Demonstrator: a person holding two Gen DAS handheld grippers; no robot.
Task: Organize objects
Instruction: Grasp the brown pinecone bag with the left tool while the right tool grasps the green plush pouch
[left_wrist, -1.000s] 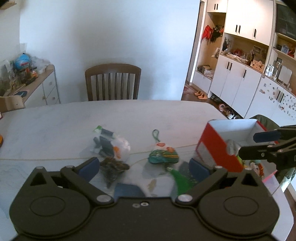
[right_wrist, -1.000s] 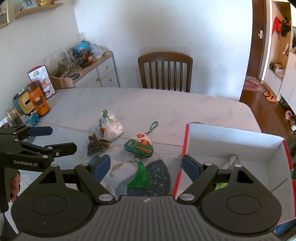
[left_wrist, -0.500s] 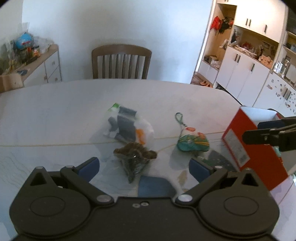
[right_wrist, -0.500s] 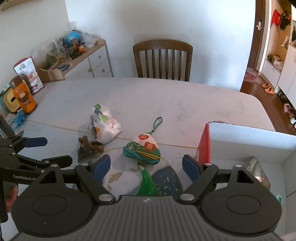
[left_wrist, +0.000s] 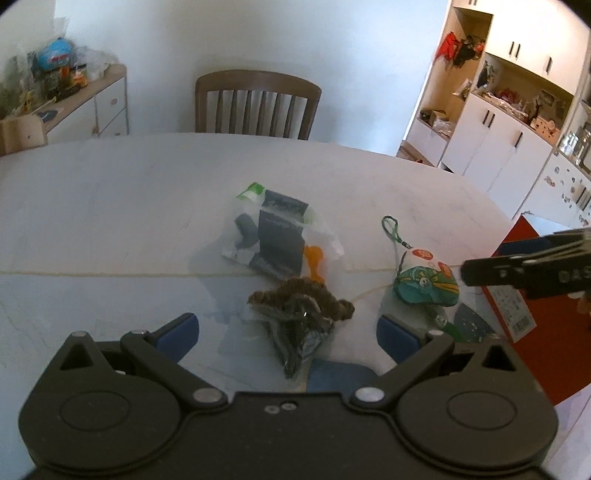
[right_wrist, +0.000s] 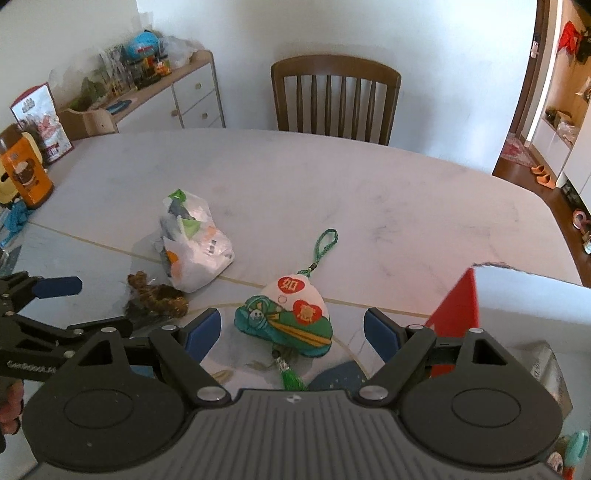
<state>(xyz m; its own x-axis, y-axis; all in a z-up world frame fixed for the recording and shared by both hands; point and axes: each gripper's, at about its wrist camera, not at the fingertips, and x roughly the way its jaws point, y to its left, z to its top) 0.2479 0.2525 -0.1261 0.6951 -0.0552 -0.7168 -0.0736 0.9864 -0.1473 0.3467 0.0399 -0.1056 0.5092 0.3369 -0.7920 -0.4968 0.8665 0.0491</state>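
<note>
On the white marble table (left_wrist: 110, 206) lie three loose items. A brown fuzzy bundle in clear wrap (left_wrist: 297, 314) (right_wrist: 155, 295) sits between the tips of my open left gripper (left_wrist: 286, 332). Behind it lies a clear plastic bag of small items (left_wrist: 280, 240) (right_wrist: 192, 251). A green and white embroidered charm with a green tassel (left_wrist: 424, 284) (right_wrist: 288, 314) lies between the tips of my open right gripper (right_wrist: 293, 328). A red and white open box (left_wrist: 524, 302) (right_wrist: 517, 310) stands at the right.
A wooden chair (right_wrist: 336, 99) stands at the table's far side. A sideboard with clutter (right_wrist: 147, 85) runs along the left wall; an orange jar (right_wrist: 26, 173) stands at the table's left edge. White cabinets (left_wrist: 517, 129) fill the right. A hand (right_wrist: 11, 402) holds the left gripper.
Both grippers have moved forward and down toward the table. The brown bundle now lies between the left fingers and the charm between the right fingers. The box has slid to the right of both views.
</note>
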